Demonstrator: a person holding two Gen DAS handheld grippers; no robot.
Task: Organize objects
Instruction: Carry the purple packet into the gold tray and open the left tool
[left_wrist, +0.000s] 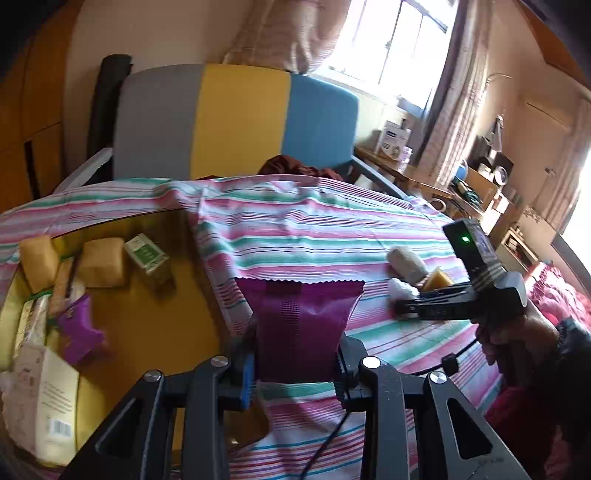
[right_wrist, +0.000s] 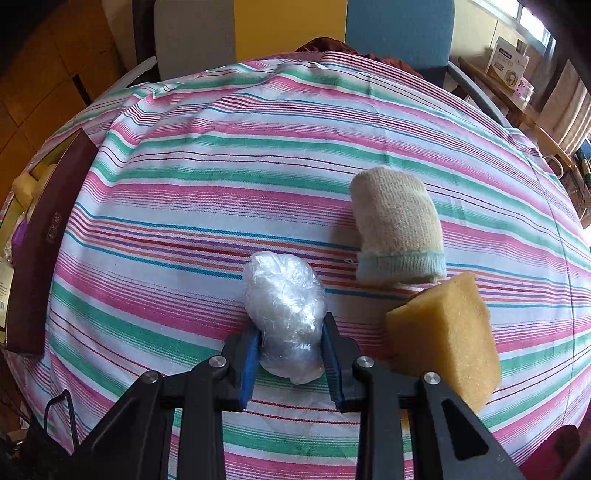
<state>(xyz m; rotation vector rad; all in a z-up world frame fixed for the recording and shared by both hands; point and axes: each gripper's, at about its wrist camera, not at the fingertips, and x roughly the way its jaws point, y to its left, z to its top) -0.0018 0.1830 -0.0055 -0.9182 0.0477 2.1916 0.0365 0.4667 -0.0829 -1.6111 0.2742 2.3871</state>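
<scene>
Crinkling under the pads, the plastic wad (right_wrist: 286, 314) looks light, soft and slippery, so a mid-body pinch suits it; the right gripper (right_wrist: 291, 365) clamps it on the striped cloth (right_wrist: 221, 155) beside a sponge (right_wrist: 443, 332) and sock (right_wrist: 397, 225). Left gripper (left_wrist: 295, 363) grips a purple packet (left_wrist: 301, 325) near the box (left_wrist: 155, 332).

Print in view, almost none of it legible.

White flat carton (left_wrist: 48, 402) in the gold-lined box: lines of small black print and a barcode, too small to read. Small green-and-white carton (left_wrist: 147, 258): label print blurred. Dark maroon box wall (right_wrist: 44, 240): small embossed mark, unreadable. White cardboard box (right_wrist: 508, 66) on the wooden side shelf: blue lettering, not legible. No brand or number can be made out.
</scene>
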